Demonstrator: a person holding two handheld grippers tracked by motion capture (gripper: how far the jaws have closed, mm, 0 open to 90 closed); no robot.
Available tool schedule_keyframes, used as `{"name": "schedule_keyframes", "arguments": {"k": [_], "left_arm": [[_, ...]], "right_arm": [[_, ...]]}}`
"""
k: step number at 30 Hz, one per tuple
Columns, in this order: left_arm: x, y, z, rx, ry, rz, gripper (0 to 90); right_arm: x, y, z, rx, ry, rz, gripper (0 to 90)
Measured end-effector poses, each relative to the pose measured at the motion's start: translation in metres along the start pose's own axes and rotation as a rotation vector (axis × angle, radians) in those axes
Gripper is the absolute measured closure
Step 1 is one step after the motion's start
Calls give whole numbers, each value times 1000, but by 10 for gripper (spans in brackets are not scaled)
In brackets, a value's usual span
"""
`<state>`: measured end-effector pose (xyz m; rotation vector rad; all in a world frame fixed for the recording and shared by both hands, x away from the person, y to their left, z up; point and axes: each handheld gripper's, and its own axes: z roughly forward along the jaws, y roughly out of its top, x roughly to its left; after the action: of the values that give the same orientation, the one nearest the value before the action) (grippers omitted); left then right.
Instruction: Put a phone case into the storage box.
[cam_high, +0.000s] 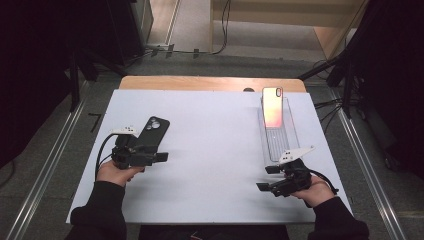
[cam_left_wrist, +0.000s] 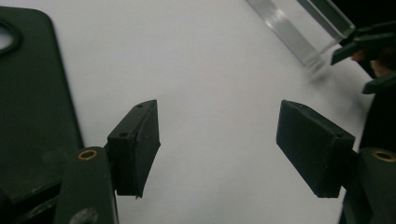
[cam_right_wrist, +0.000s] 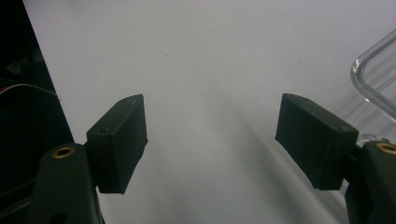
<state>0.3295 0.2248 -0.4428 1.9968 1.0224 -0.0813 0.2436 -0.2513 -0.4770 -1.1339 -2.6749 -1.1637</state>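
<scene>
The left gripper (cam_high: 159, 157) is hovering with its jaws spread and nothing between them, just beside the black rectangular phone case (cam_high: 152, 131) lying flat on the white table sheet (cam_high: 215, 150). The right gripper (cam_high: 268, 178) is also gaping empty, near the clear plastic tray (cam_high: 278, 140) holding an orange-glowing phone (cam_high: 272, 106).

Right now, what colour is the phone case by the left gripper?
Black; the phone case beside the left gripper shows best in the high view.
</scene>
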Motion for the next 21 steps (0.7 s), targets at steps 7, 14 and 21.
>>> {"name": "schedule_keyframes", "arguments": {"k": [7,14,21], "left_arm": [[22,14,0,-28,38,-67,301],[39,25,4,-27,97,-74,266],[55,36,8,-6,129,-88,4]], "right_arm": [[0,0,0,-2,-3,1,230],[0,0,0,-4,0,2,230],[0,0,0,-4,1,1,230]]}}
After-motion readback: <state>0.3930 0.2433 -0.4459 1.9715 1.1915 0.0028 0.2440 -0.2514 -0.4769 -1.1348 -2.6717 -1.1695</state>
